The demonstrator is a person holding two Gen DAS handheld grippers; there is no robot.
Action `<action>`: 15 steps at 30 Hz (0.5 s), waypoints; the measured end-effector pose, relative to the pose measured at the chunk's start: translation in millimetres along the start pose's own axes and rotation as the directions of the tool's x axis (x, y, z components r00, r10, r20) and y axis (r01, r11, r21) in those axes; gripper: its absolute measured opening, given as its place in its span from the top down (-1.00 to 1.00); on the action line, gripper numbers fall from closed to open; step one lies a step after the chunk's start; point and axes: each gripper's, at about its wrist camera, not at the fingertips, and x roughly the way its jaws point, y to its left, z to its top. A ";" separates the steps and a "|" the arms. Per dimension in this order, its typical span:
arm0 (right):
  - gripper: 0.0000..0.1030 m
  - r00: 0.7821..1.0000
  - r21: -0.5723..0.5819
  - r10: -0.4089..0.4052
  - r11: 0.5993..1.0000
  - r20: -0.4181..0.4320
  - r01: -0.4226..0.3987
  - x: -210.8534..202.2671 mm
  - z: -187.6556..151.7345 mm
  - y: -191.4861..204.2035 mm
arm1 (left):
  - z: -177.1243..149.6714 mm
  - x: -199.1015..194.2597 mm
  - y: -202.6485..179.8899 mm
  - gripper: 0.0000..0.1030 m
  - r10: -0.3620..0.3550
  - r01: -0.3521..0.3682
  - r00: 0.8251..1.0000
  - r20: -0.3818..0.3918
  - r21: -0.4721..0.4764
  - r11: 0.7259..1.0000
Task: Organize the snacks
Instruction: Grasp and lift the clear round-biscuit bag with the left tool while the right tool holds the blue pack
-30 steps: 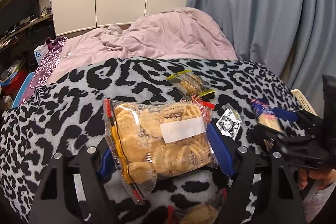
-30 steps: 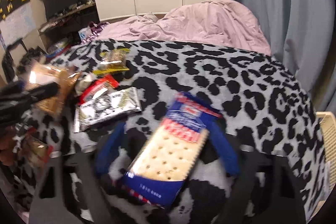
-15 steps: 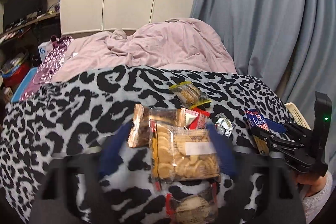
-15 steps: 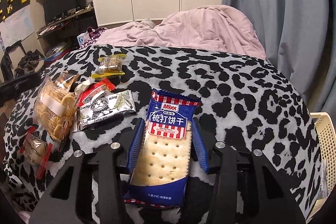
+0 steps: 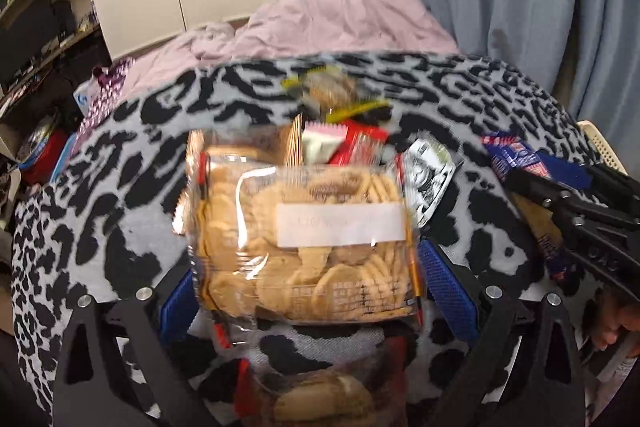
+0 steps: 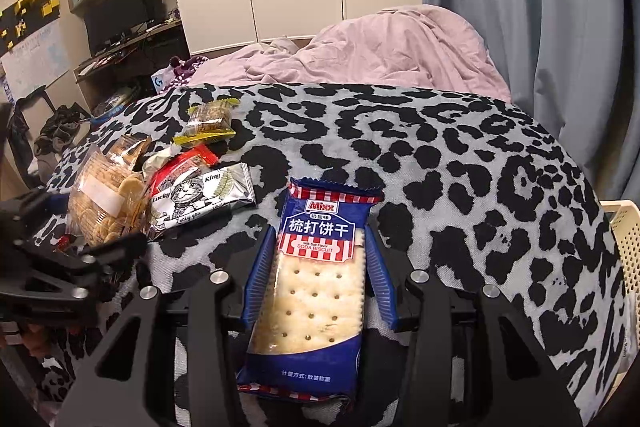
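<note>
Left wrist view: the left gripper [image 5: 306, 287] stands wide, its blue pads [image 5: 446, 291] at 4 and 8 o'clock flanking a clear cookie bag [image 5: 304, 235] with a white label. The bag lies on the leopard blanket [image 5: 120, 195]; whether the pads touch its sides is unclear, and the frame is blurred. These jaws have just been opening, with the bag between them. Beyond the bag at 12 o'clock sit a red packet [image 5: 360, 147], a white packet [image 5: 320, 143] and a yellow-edged bar [image 5: 332, 93]. A silver packet [image 5: 430, 173] lies at 2 o'clock. At 6 o'clock another clear bag [image 5: 320, 395] shows partly. The right gripper [image 5: 532, 187] enters at 3 o'clock.

Right wrist view: the right gripper [image 6: 320, 267] clamps a blue soda biscuit pack [image 6: 320, 287] by its long sides, pads pressed on it, at the centre and 6 o'clock. At 9 o'clock lie the cookie bag [image 6: 106, 203], the silver packet [image 6: 200, 195], the red packet [image 6: 182, 167] and, toward 11, the bar [image 6: 208, 121]. A cream basket [image 6: 628, 247] sits at 3 o'clock.
</note>
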 end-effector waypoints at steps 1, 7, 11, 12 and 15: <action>0.10 1.000 0.001 0.004 1.000 0.001 -0.004 -0.4 -0.1 -0.3 | 0.4 -2.3 3.6 -0.74 -0.007 0.007 1.000 0.021 -0.023 1.000; 0.11 0.999 0.025 0.024 0.999 0.027 -0.025 -6.4 -2.0 -6.9 | -1.1 -17.0 10.5 -0.67 0.016 -0.012 0.998 0.067 -0.057 0.998; 0.13 0.998 0.041 0.033 0.999 0.059 -0.036 -17.0 -2.2 -11.6 | 1.3 -36.0 16.3 -0.67 0.029 -0.021 0.994 0.105 -0.076 0.997; 0.13 0.997 0.044 0.035 0.998 0.067 -0.038 -19.9 -1.8 -11.7 | 2.1 -41.2 18.0 -0.67 0.031 -0.022 0.993 0.116 -0.083 0.996; 0.14 0.995 0.050 0.037 0.998 0.088 -0.042 -27.4 -0.8 -13.5 | 6.7 -54.0 18.9 -0.67 0.034 -0.020 0.989 0.146 -0.093 0.995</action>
